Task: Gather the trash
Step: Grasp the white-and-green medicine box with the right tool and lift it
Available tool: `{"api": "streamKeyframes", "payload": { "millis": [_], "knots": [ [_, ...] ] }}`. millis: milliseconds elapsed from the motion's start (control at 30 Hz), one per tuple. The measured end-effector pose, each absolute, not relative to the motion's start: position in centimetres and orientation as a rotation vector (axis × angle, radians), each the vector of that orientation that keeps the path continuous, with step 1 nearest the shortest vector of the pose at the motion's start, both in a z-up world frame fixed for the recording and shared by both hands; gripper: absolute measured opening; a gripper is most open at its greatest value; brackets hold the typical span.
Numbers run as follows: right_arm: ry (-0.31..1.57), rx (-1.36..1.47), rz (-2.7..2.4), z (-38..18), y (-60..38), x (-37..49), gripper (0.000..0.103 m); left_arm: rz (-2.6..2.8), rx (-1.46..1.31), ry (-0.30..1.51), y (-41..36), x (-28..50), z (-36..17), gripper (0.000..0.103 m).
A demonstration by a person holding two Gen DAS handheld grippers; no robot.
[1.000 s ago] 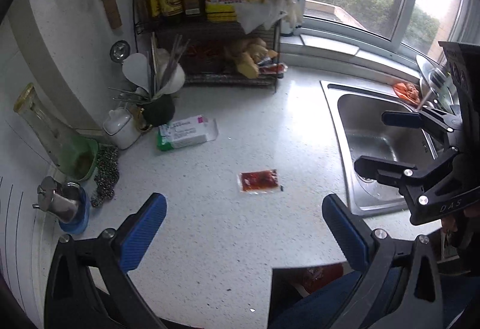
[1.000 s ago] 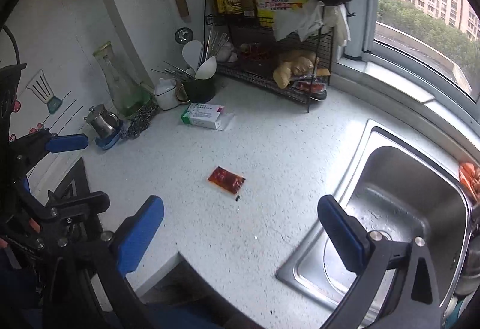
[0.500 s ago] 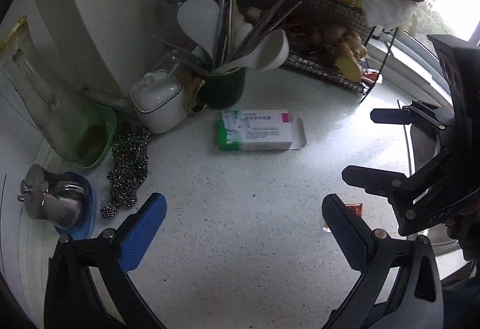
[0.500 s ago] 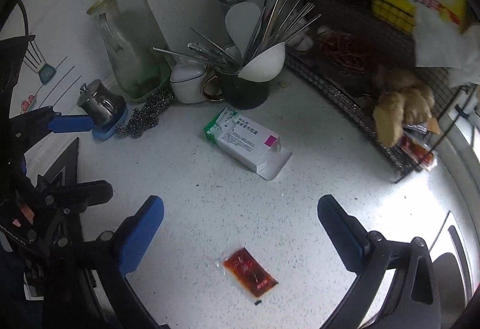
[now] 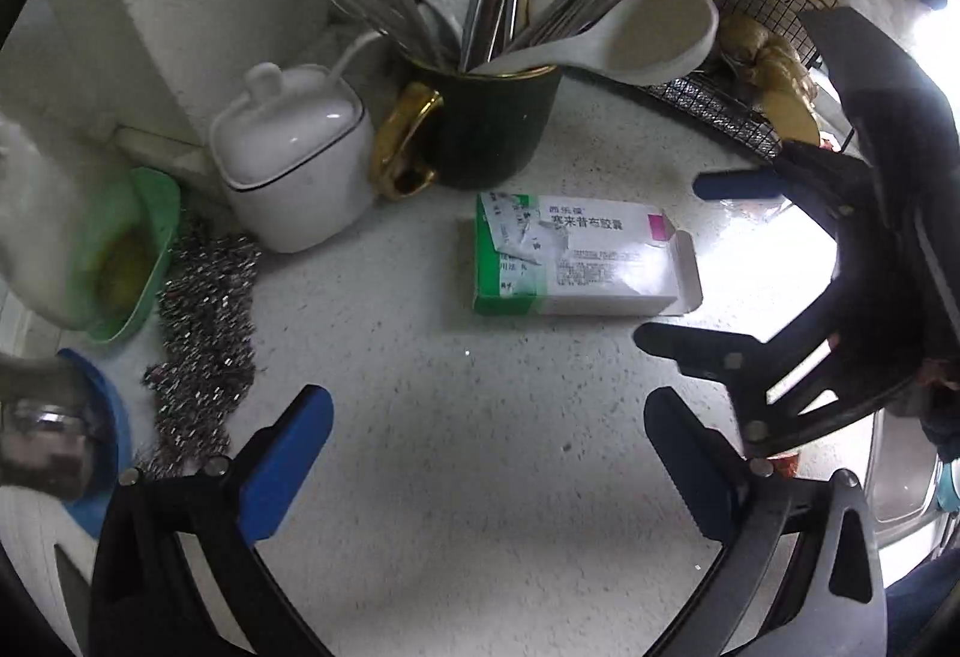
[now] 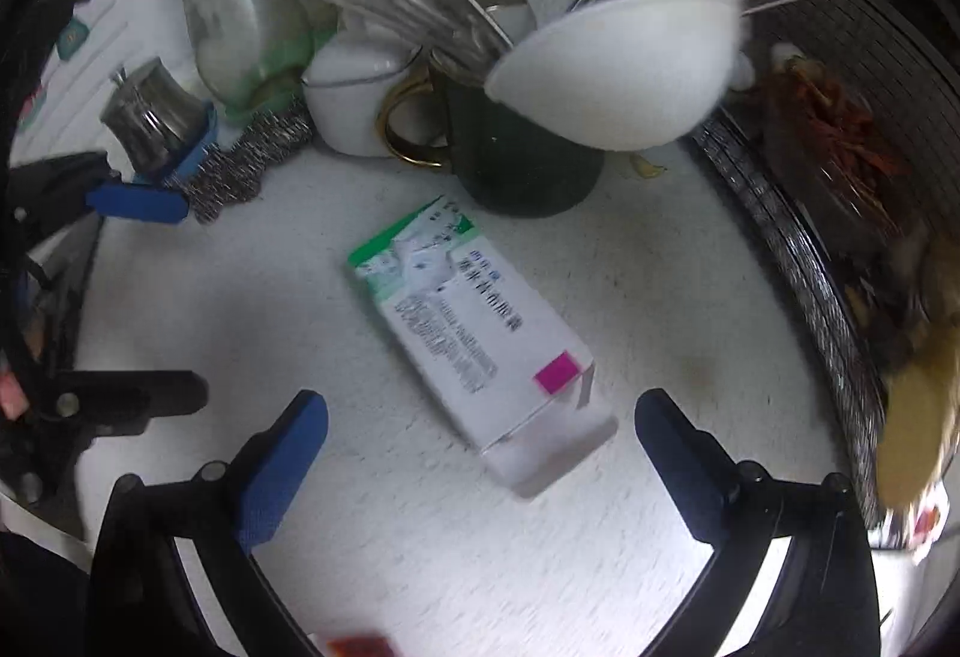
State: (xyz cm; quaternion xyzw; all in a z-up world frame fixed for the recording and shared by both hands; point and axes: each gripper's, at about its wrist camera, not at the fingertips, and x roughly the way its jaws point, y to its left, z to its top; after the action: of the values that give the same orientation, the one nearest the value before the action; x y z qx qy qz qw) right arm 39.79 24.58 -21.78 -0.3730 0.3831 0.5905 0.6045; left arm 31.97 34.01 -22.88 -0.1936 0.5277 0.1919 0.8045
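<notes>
Your right hand-held gripper [image 6: 480,453] is spread wide and holds nothing, its blue pads flanking the near end of the medicine box [image 6: 474,339], which lies flat on the white desk [image 6: 240,309] at 12 o'clock. Your left hand-held gripper [image 5: 486,453] gapes just as wide, empty, short of the box. Beyond it, at 12 o'clock, stands the dark utensil mug [image 5: 486,123], with a white lidded pot [image 5: 294,159] at 10 o'clock.
</notes>
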Motion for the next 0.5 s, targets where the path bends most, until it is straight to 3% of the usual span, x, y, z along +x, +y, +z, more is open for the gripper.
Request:
{"api": "streamKeyframes", "payload": {
  "millis": [333, 500],
  "knots": [
    [0.779, -0.946, 1.487, -23.8, 27.1, 39.1, 0.102, 0.388, -0.426, 1.161, 35.3, 31.6, -25.1, 0.103],
    [0.778, -0.958, 1.522, -23.8, 27.3, 38.6, 0.075, 0.380, -0.440, 1.165, 35.3, 31.0, -24.9, 0.103]
  ]
}}
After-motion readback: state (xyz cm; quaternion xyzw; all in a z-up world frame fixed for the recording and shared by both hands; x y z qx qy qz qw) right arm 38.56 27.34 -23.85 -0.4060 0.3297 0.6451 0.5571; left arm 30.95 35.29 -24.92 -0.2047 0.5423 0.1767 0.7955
